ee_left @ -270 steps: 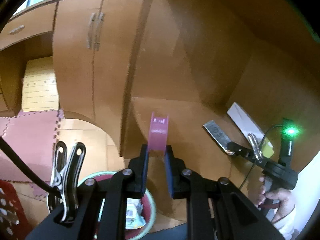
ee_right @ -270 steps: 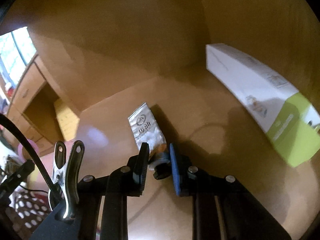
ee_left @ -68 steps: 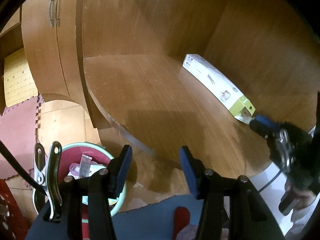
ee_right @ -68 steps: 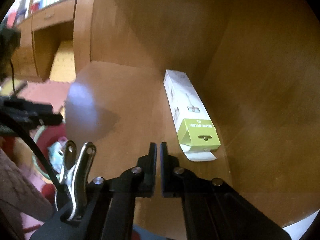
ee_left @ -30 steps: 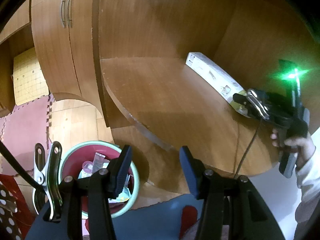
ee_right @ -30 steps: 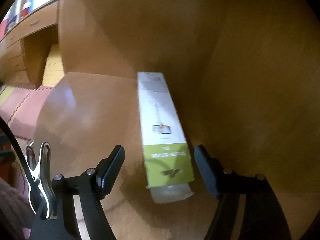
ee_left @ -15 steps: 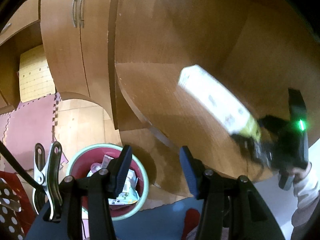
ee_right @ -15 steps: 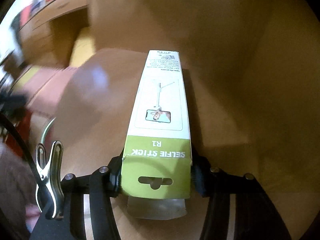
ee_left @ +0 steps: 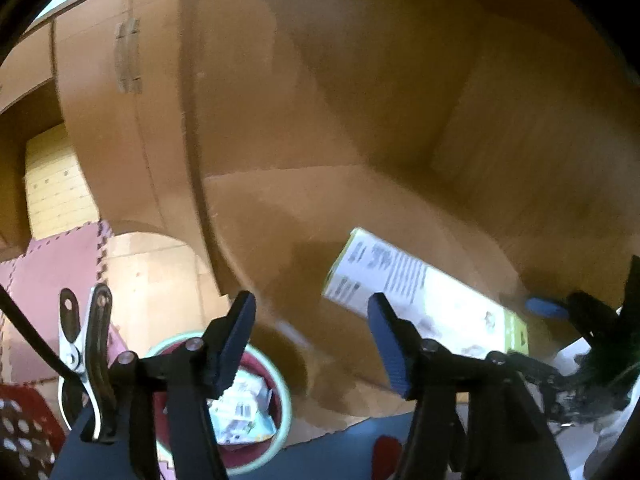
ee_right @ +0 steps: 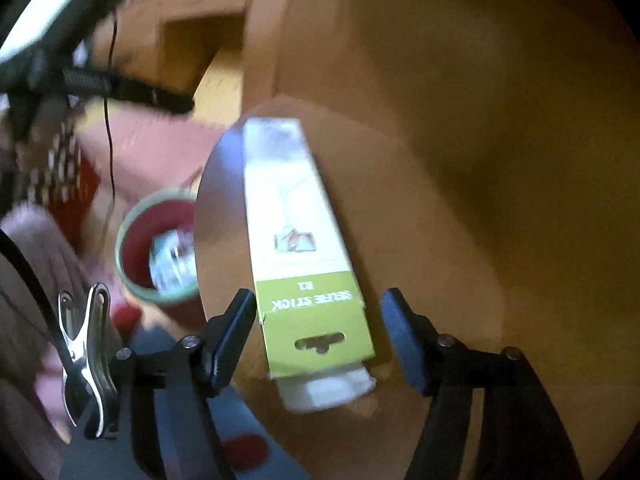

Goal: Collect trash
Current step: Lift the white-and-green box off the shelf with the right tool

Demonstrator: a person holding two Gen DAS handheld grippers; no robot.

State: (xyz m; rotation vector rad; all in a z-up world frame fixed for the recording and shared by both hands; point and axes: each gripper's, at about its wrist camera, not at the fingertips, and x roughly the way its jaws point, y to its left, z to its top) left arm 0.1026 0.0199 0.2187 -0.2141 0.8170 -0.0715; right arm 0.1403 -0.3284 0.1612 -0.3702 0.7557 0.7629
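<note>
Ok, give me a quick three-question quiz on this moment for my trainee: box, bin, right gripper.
1. True or false: the box is already in the bin.
2. The right gripper is: A) shut on the box; B) open, with the box between its fingers; C) open, with nothing between them.
3. What lies in the bin?

Key
1. False: the box is over the desk.
2. B: the jaws have just been opening, and a gap shows on each side of the box.
3. Crumpled packets.
</note>
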